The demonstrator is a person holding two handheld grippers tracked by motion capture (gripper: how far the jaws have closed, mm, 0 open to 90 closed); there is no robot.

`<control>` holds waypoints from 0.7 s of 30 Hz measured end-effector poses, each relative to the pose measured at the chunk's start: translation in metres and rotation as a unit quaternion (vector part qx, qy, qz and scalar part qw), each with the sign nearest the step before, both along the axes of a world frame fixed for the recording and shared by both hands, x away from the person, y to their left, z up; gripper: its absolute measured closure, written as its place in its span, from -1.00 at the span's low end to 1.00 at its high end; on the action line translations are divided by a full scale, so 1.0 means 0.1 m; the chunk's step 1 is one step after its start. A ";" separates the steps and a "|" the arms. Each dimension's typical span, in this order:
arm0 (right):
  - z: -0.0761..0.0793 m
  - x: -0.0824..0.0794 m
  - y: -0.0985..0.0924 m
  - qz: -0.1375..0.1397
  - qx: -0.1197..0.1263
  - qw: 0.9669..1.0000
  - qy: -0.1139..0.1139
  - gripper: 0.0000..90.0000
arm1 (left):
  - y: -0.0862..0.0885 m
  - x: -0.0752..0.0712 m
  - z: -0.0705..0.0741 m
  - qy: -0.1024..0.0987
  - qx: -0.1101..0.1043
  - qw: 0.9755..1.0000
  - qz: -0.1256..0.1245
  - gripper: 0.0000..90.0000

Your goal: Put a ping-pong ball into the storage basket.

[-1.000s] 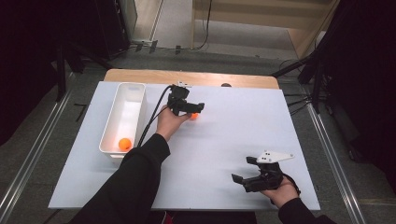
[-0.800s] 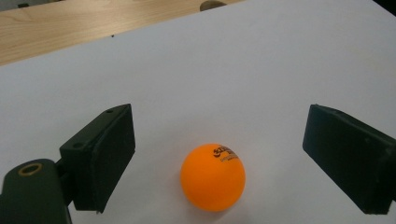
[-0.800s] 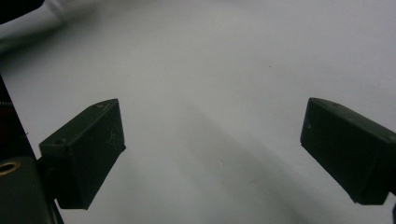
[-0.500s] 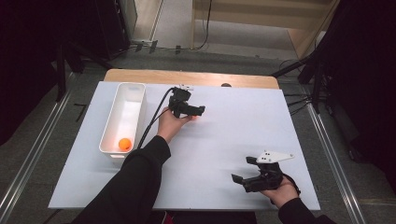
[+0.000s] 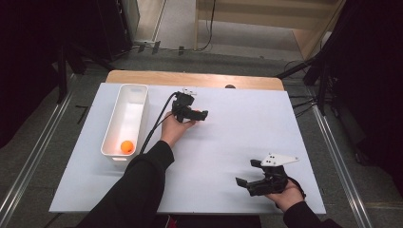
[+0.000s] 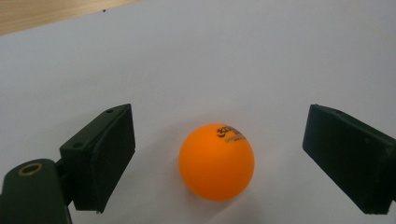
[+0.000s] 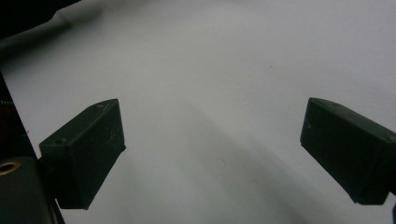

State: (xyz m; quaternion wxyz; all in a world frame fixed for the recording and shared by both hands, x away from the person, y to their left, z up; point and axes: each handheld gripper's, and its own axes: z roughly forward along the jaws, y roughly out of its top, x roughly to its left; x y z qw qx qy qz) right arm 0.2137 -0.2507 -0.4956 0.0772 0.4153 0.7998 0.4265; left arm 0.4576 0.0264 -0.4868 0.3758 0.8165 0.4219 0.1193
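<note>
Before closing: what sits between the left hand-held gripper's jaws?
In the left gripper view, a small orange ball on the white table, touching neither jaw.

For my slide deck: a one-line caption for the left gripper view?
Open left gripper straddles an orange ball on the white table.

Lab: black curtains (image 5: 43, 57), floor rails (image 5: 28, 161), white-topped table (image 5: 237, 137).

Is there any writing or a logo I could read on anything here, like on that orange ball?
Orange ball: a small dark printed logo with a line of smaller text under it, near its top; too blurred to read.
Nothing else carries any readable words, numbers or signs.
</note>
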 end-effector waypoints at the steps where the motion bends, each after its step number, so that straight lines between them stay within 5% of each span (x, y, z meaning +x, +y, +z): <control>1: 0.00 0.00 0.00 0.000 0.000 1.000 0.000 -0.89 | 0.00 0.00 -0.01 -0.001 0.000 1.000 0.000 -0.78; 10: 0.00 0.00 0.00 0.001 0.000 1.000 0.002 -0.89 | 0.02 -0.01 -0.08 0.003 0.005 1.000 0.002 -0.78; 21: 0.00 0.00 0.01 0.002 -0.001 1.000 0.001 -0.89 | -0.05 -0.02 -0.20 0.007 0.038 0.999 -0.008 -0.78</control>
